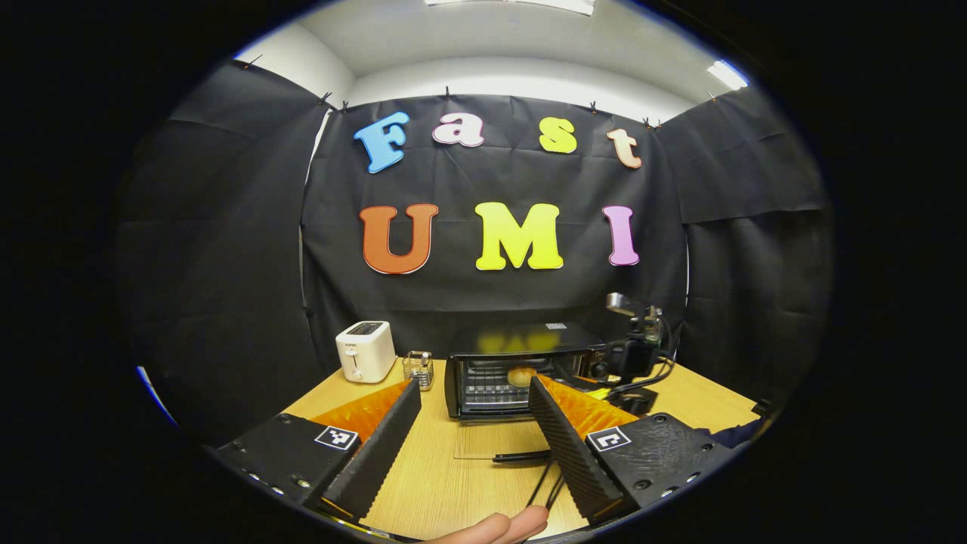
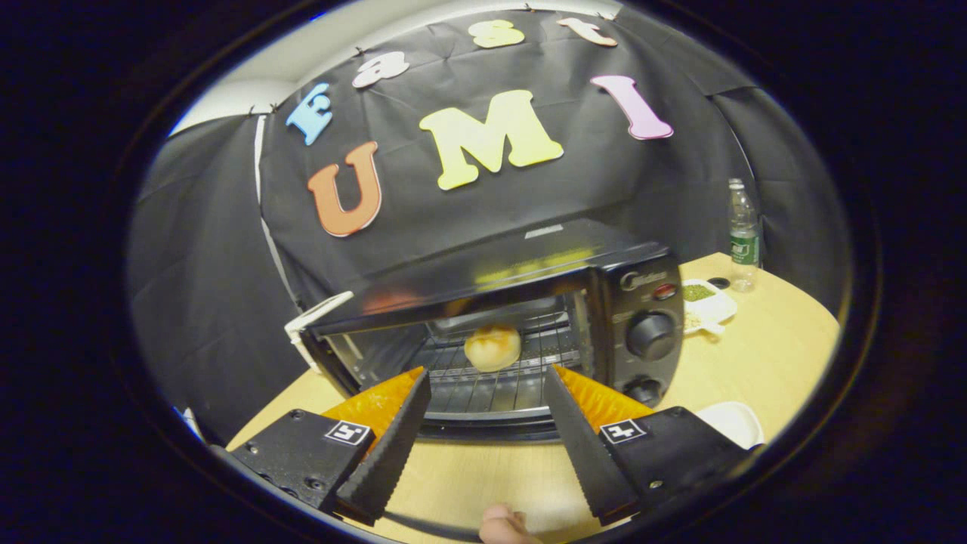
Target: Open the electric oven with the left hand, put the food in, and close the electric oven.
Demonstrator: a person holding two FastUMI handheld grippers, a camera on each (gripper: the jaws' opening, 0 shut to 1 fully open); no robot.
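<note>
Left gripper (image 1: 472, 423), fingers spread and empty, looks from afar: oven (image 1: 521, 370) with door (image 1: 495, 442) down, toaster (image 1: 366, 350), wire holder (image 1: 418, 369). Right gripper (image 2: 487, 431), also spread, sits close: 1 golden bun (image 2: 492, 347) on the rack, plus bottle (image 2: 743, 234) and dish (image 2: 706, 304).

Glossy black oven (image 2: 529, 261), wire metal rack (image 2: 491, 381), seemingly wood-grain table (image 2: 755, 363), matt cloth wall (image 1: 227, 227).

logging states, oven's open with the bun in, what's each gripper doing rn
Left gripper: open, holding nothing.
Right gripper: open, holding nothing.
</note>
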